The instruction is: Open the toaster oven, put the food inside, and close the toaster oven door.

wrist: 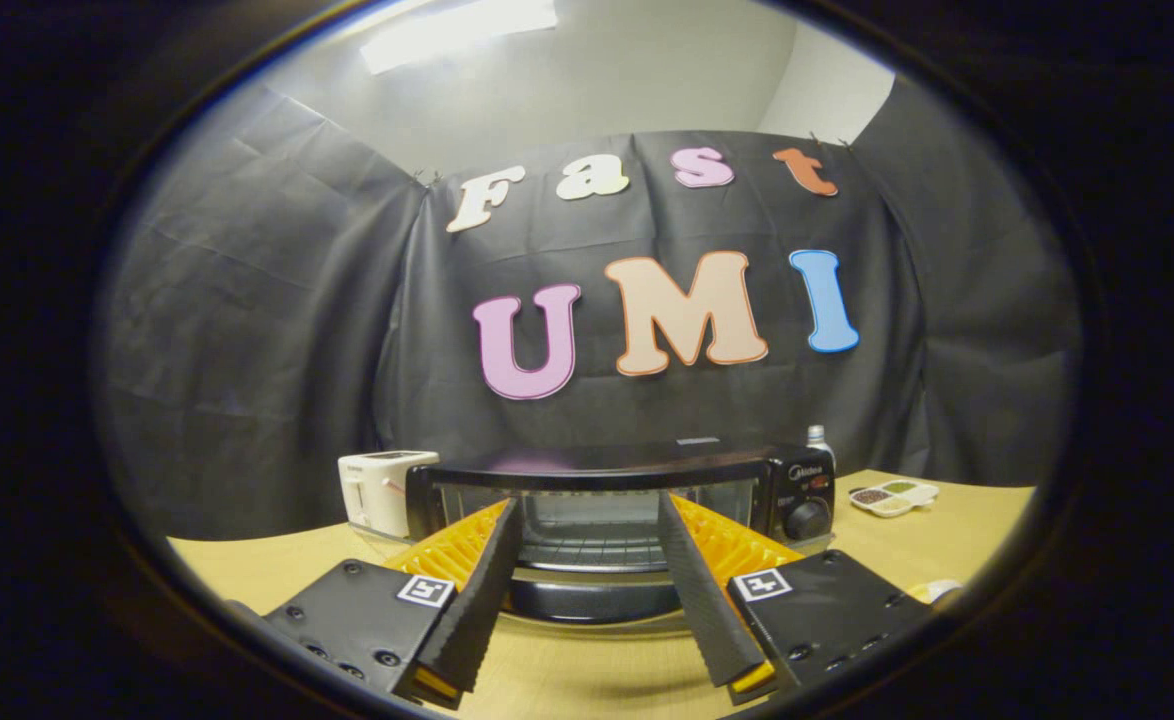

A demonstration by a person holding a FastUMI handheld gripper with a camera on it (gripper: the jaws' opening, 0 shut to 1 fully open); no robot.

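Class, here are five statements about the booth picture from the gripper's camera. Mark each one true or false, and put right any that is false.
1. The gripper has its fingers spread apart with nothing held between them. True.
2. The toaster oven stands just ahead of the fingers, with a round knob on its right side. True.
3. The white toaster stands to the right of the toaster oven. False: it stands to its left.
4. The sectioned dish sits on top of the toaster oven. False: it lies on the wooden table, to the oven's right.
5. A bottle shows behind the oven's right end. True.
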